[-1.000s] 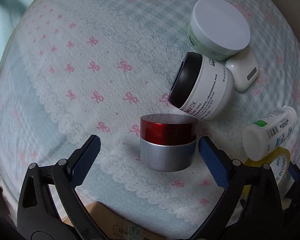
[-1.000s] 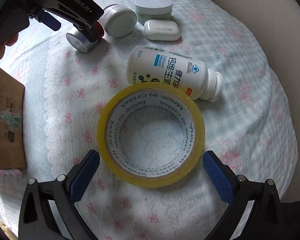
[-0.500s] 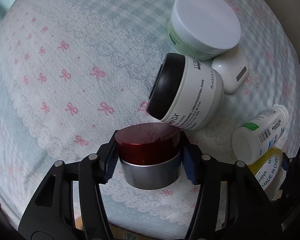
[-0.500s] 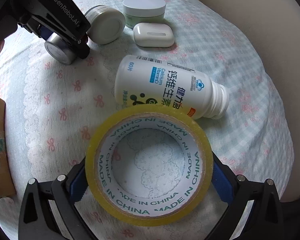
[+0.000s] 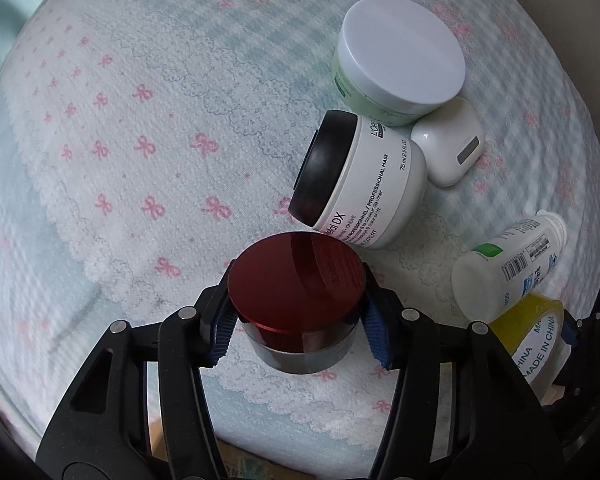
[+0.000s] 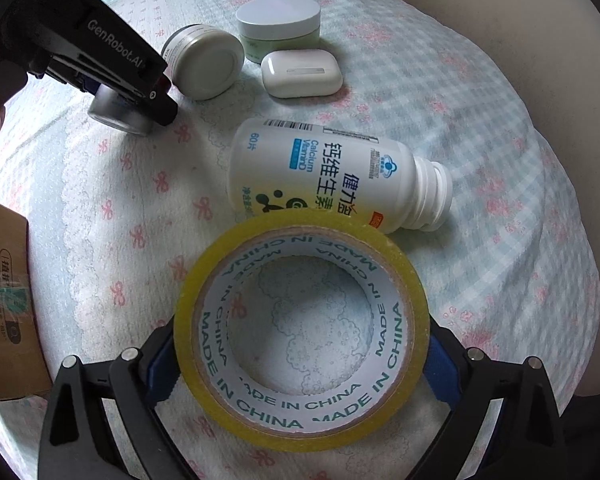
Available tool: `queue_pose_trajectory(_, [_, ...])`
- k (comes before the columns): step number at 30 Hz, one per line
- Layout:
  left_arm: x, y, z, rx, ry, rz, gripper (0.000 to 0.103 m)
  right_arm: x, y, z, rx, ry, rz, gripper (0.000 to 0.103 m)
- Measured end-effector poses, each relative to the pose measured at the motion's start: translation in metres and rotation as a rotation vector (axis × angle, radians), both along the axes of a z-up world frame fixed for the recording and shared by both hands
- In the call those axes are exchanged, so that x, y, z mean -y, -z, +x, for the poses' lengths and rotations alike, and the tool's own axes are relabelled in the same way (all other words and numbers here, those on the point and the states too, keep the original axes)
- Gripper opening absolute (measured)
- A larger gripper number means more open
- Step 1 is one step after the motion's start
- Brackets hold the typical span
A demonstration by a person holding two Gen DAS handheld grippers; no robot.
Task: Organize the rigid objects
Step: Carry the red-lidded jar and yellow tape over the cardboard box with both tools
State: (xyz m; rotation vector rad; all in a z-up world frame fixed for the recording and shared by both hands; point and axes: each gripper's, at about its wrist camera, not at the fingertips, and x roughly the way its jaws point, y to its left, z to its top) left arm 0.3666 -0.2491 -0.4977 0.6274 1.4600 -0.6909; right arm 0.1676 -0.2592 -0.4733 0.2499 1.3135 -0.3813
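Observation:
My left gripper [image 5: 298, 338] is shut on a red-lidded silver jar [image 5: 298, 304] and holds it tilted above the cloth; the jar also shows in the right wrist view [image 6: 118, 114]. My right gripper [image 6: 300, 360] is shut on a yellow tape roll [image 6: 300, 328], also seen at the right edge of the left wrist view [image 5: 534, 332]. A white vitamin bottle [image 6: 324, 172] lies on its side just beyond the tape. A black-lidded white mask jar [image 5: 360, 180] lies on its side beyond the red jar.
A green jar with a white lid [image 5: 400, 60] and a white earbud case [image 5: 448, 148] sit at the far side of the bow-patterned cloth [image 5: 140, 140]. A cardboard box [image 6: 4, 304] is at the left edge. A beige wall [image 6: 500, 8] rises on the right.
My left gripper closed on the red-lidded jar and lifted and tilted it. My right gripper closed on the tape roll and raised it slightly.

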Motion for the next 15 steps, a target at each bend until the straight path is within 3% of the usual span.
queue_pose_trajectory(8, [-0.002,-0.053,-0.024,0.047,-0.039,-0.033,0.05,0.02,-0.032,-0.018,0.033,0.008,-0.003,0.097])
queue_pose_trajectory(15, [-0.016,-0.13,-0.056,0.092,-0.105,-0.096,0.05,0.037,-0.094,-0.041,0.076,-0.001,-0.019,0.097])
